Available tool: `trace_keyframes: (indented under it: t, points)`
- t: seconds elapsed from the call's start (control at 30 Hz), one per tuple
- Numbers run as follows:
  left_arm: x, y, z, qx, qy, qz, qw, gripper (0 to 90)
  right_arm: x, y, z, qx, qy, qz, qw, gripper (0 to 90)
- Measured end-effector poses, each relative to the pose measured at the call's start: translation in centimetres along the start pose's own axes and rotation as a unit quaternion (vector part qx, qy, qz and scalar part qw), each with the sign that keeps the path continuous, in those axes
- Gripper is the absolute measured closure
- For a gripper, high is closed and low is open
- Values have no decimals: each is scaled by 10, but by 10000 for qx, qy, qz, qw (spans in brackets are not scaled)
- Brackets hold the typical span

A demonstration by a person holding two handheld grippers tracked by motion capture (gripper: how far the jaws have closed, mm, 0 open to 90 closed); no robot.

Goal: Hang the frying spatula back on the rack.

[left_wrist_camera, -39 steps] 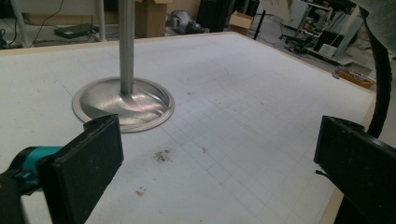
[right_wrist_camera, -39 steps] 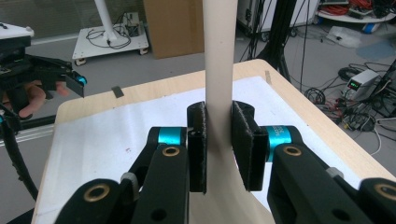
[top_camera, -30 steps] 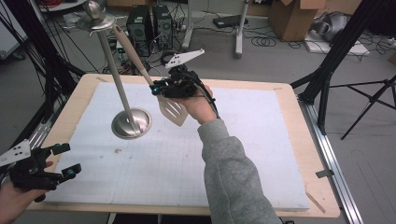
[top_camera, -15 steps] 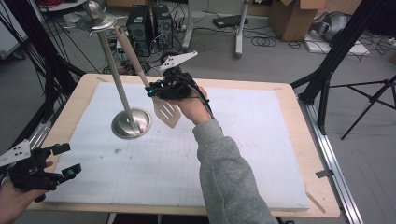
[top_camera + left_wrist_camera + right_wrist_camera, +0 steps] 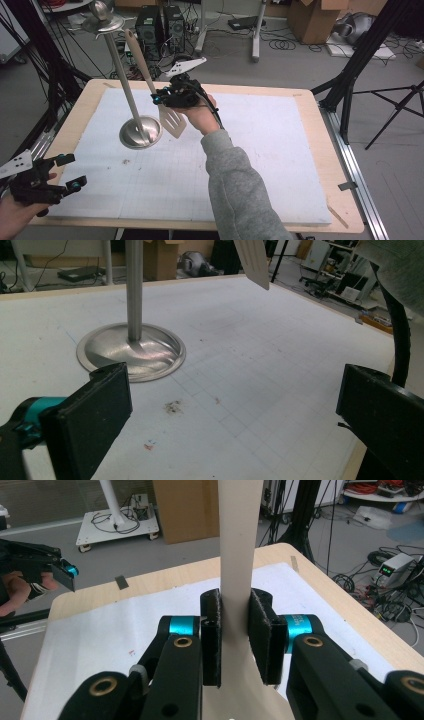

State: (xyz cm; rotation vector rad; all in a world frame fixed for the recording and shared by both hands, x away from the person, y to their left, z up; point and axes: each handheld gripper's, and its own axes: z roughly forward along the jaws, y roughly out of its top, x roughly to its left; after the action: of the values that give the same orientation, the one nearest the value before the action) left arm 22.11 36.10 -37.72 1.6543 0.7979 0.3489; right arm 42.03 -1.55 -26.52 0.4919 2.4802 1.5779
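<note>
A pale wooden slotted spatula (image 5: 172, 121) hangs blade-down above the white mat, its handle slanting up and left. My right gripper (image 5: 160, 98) is shut on its neck; in the right gripper view the two pads clamp the flat handle (image 5: 240, 540) of the spatula from both sides at the right gripper (image 5: 235, 635). Just to the left stands a metal stand (image 5: 140, 132) with a round base and a tall tilted pole. My left gripper (image 5: 72, 171) rests open at the near left corner. In the left gripper view the left gripper (image 5: 235, 410) has wide, empty jaws facing the stand's base (image 5: 131, 351).
A white gridded mat (image 5: 260, 165) covers the wooden table (image 5: 345, 200). The sleeve (image 5: 240, 190) of the right arm crosses the middle of the mat. Tripod legs, boxes and cables stand on the floor beyond the table.
My right gripper has carried the spatula leftward, closer to the stand's pole. The left gripper has stayed where it was, open.
</note>
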Motion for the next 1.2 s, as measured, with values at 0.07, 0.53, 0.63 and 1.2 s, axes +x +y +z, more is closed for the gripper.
trace_keyframes:
  t: [0.07,0.53,0.63,1.2]
  points:
    - [0,0,0,-3,3,0,10000,18,0,0,1,5,9,-6,10000,767]
    - [1,-1,0,19,11,-12,10000,18,1,0,1,-115,-81,85,9999,614]
    - [0,-1,1,31,5,-8,10000,18,3,-1,0,-79,-60,-48,9999,570]
    - [1,2,3,-36,-9,40,10000,18,16,-3,0,-136,-20,-259,9996,160]
